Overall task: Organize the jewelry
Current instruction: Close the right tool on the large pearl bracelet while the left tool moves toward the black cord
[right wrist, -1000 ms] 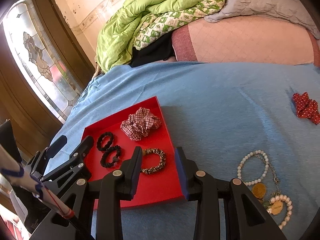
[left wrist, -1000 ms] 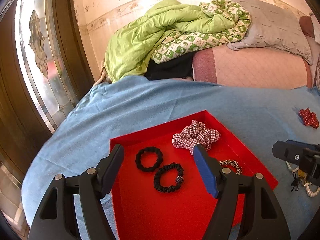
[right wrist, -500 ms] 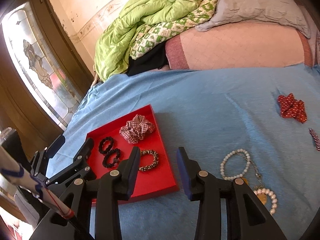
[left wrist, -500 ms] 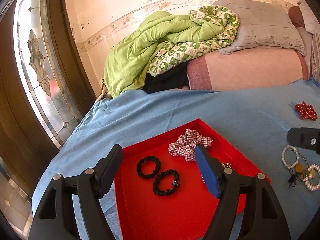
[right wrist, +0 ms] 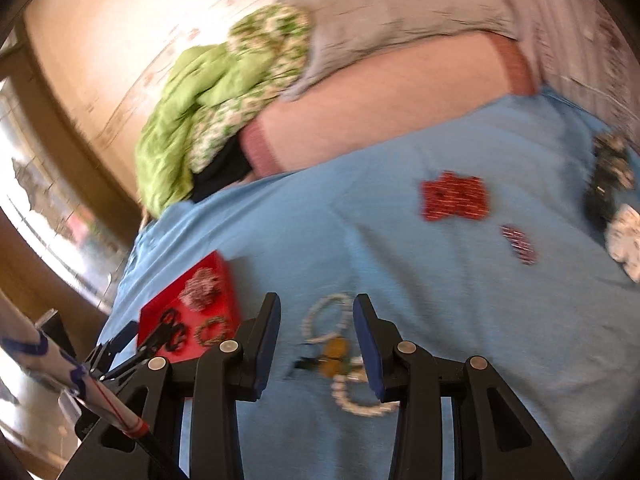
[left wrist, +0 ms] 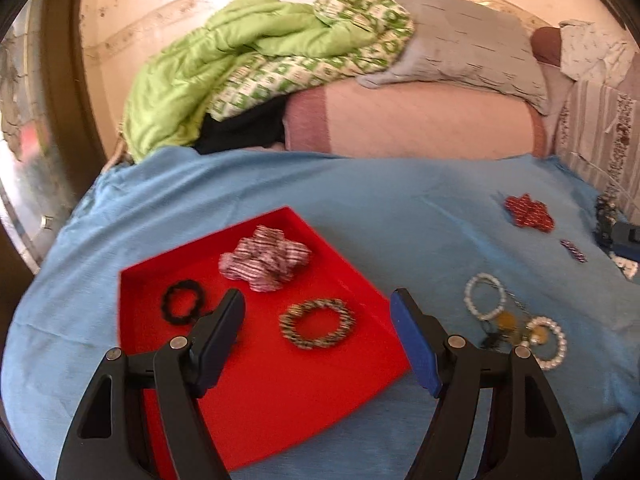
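Red tray [left wrist: 256, 400], lower left of my left view: three hair ties inside. Pearl bracelets [right wrist: 326, 318] between my right gripper's [right wrist: 316, 344] parted jaws; left gripper [left wrist: 318, 340] gapes wide, empty.

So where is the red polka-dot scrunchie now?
The red polka-dot scrunchie lies on the blue blanket, far right in the left wrist view, well beyond the pearl bracelets, outside the red tray.

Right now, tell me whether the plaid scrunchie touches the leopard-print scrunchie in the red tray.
Apart. The left wrist view shows bare red tray floor between the plaid scrunchie and the leopard-print scrunchie.
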Tool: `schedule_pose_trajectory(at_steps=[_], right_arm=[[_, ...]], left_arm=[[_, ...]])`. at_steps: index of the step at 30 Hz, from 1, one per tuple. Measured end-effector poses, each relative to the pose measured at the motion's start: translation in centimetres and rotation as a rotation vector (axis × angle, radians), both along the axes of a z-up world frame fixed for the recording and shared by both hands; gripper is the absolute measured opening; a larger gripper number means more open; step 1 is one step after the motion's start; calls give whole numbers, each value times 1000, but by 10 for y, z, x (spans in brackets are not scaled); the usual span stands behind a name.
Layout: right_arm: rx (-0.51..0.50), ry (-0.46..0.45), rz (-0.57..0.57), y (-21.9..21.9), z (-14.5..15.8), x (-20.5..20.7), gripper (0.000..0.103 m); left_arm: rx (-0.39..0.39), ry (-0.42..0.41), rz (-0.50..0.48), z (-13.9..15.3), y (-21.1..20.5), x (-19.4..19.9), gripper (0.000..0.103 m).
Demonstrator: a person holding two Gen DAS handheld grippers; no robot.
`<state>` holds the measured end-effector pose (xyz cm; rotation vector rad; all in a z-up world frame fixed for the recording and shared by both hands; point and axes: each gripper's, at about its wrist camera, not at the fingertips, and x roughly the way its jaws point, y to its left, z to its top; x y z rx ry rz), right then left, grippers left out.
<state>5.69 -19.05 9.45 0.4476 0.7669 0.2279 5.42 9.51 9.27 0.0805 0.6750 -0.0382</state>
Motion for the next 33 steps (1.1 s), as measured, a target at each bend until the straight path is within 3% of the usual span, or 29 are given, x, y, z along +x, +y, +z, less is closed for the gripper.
schedule_pose_trajectory(at_steps=[7, 11, 15, 23, 26, 29, 30, 33], right_arm=[[2, 132, 42, -22, -41, 9, 41], [-4, 225, 109, -20, -73, 20, 25], [2, 307, 116, -23, -97, 24, 23], [-62, 302, 153, -8, -103, 25, 23], [-157, 279, 189, 6, -102, 25, 24], [-345, 235, 262, 27, -99, 21, 18], [-373, 224, 283, 31, -98, 19, 13], [-395, 209, 257, 27, -91, 17, 9]], left_arm=[[-74, 49, -120, -9, -27, -1, 74], [-56, 56, -127, -13, -36, 1, 74], [-59, 62, -124, -16, -40, 5, 74], [-66, 90, -181, -23, -58, 7, 74], [-73, 125, -231, -30, -70, 7, 74], [-59, 150, -273, -38, -85, 7, 74], [-52, 156, -283, -40, -91, 7, 74], [-29, 179, -322, -49, -107, 7, 74]])
